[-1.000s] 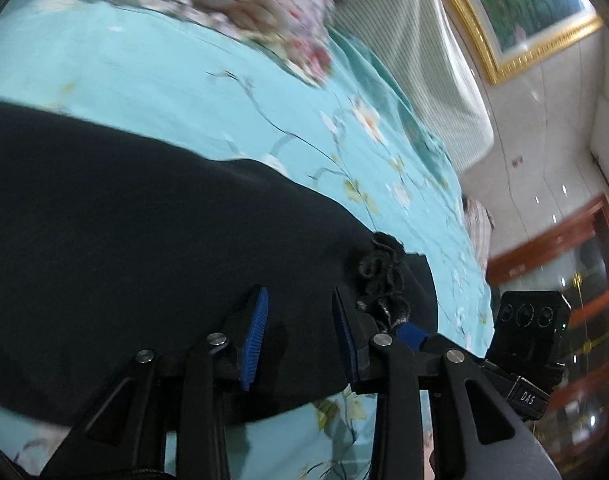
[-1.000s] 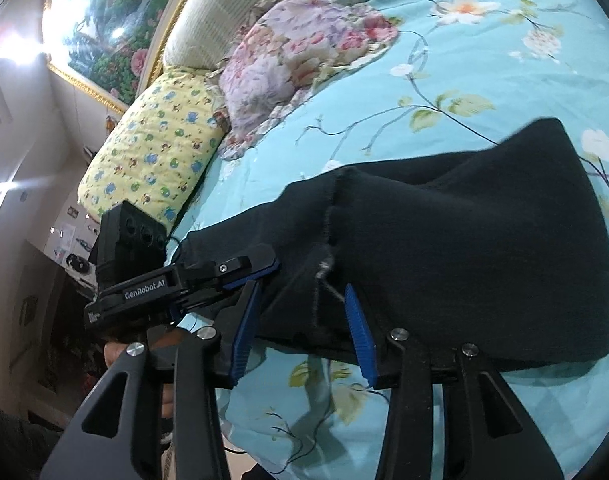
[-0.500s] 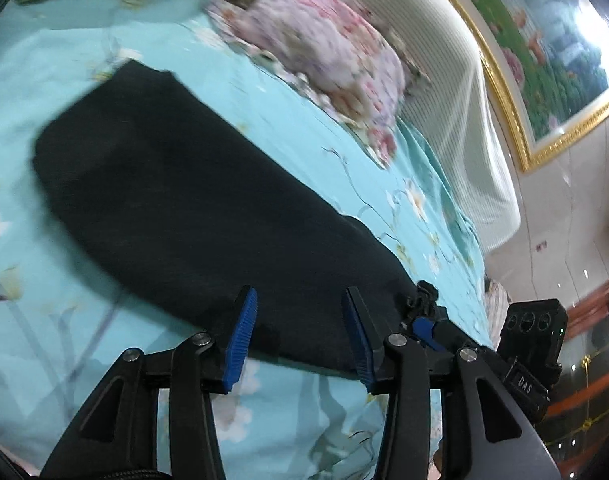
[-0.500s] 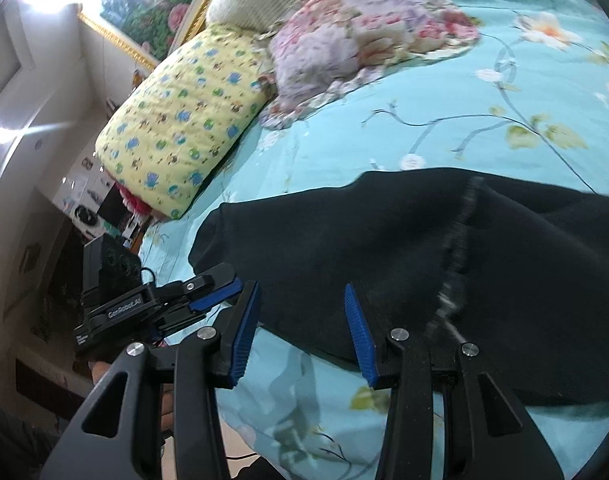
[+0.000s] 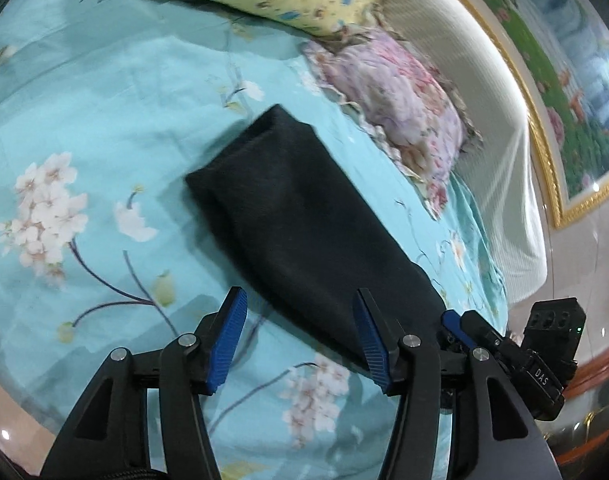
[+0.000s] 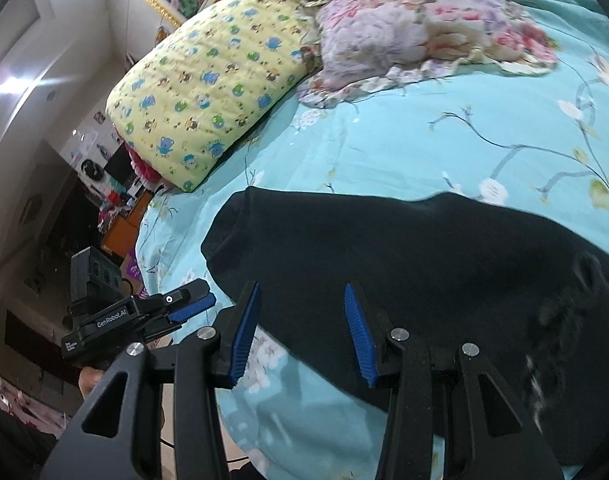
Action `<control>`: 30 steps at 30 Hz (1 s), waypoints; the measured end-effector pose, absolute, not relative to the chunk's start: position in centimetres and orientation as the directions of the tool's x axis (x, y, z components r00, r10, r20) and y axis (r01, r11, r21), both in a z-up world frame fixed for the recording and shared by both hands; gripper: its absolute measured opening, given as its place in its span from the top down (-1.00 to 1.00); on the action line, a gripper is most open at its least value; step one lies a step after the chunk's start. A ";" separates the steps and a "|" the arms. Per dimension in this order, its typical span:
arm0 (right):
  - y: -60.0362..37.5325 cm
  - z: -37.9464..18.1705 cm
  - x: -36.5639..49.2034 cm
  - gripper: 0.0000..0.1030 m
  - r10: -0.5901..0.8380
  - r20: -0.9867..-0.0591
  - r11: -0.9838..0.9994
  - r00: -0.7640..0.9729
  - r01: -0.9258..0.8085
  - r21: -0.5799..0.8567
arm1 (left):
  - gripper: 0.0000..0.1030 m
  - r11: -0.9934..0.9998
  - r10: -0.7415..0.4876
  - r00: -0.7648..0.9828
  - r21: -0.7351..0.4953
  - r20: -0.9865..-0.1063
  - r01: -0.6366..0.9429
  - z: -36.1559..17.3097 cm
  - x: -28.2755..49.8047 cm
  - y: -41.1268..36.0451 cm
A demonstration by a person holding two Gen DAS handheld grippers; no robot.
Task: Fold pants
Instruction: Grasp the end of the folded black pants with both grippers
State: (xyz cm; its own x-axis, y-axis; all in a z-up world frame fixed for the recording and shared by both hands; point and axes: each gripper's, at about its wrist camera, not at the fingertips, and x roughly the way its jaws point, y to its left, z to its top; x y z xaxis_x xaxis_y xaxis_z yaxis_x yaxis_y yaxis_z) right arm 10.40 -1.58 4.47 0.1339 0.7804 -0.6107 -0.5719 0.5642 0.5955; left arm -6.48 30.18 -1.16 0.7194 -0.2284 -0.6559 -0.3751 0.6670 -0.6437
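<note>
Left tongs (image 5: pixel 300 336): we see the jaws spread wide, gripping nothing, above the near edge of the bed.
Right tongs (image 6: pixel 300 332): we see the jaws spread wide, empty, over the pants' edge.
Pants (image 5: pixel 304 224): black, lying flat as a long folded strip on the bed sheet (image 5: pixel 84 120).
Pillows: we note a yellow pillow (image 6: pixel 208 80) and a floral pillow (image 6: pixel 404 24) near the headboard, apart from the pants.
</note>
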 end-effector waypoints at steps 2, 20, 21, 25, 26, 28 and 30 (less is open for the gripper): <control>-0.7 4.6 10.7 0.12 0.776 -0.618 0.561 0.125 -0.585 0.586 | -0.08 0.658 -0.220 0.718 -0.643 -0.661 -0.390 -1.6 -6.5 30.8; 8.4 5.2 14.8 0.10 0.738 -0.674 0.478 0.035 -0.731 0.486 | -0.08 0.601 -0.214 0.721 -0.670 -0.659 -0.435 -3.4 -4.3 32.8; 9.2 5.1 15.1 0.10 0.734 -0.679 0.467 0.025 -0.744 0.478 | -0.08 0.599 -0.212 0.722 -0.671 -0.659 -0.437 -3.5 -4.1 32.8; 11.7 4.5 16.3 0.10 0.714 -0.700 0.437 -0.010 -0.775 0.456 | -0.09 0.572 -0.213 0.733 -0.691 -0.646 -0.442 -3.9 -3.9 33.2; 12.4 4.3 16.6 0.10 0.710 -0.704 0.427 -0.021 -0.782 0.454 | -0.09 0.566 -0.214 0.734 -0.694 -0.644 -0.444 -4.0 -3.9 33.2; 13.5 3.9 17.0 0.10 0.702 -0.711 0.413 -0.040 -0.791 0.452 | -0.09 0.555 -0.212 0.738 -0.700 -0.641 -0.449 -4.1 -3.6 33.3; 14.9 3.5 17.3 0.10 0.682 -0.729 0.392 -0.064 -0.809 0.438 | -0.09 0.548 -0.207 0.741 -0.703 -0.639 -0.453 -4.2 -3.4 33.4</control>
State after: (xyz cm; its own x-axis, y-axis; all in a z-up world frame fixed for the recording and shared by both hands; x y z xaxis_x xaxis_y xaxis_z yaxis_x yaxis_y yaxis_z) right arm 17.28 14.91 3.45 -0.0644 0.6818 -0.7287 -0.8088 0.3921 0.4383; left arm -3.44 33.44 -4.18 0.7408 -0.2072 -0.6389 -0.4529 0.5483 -0.7030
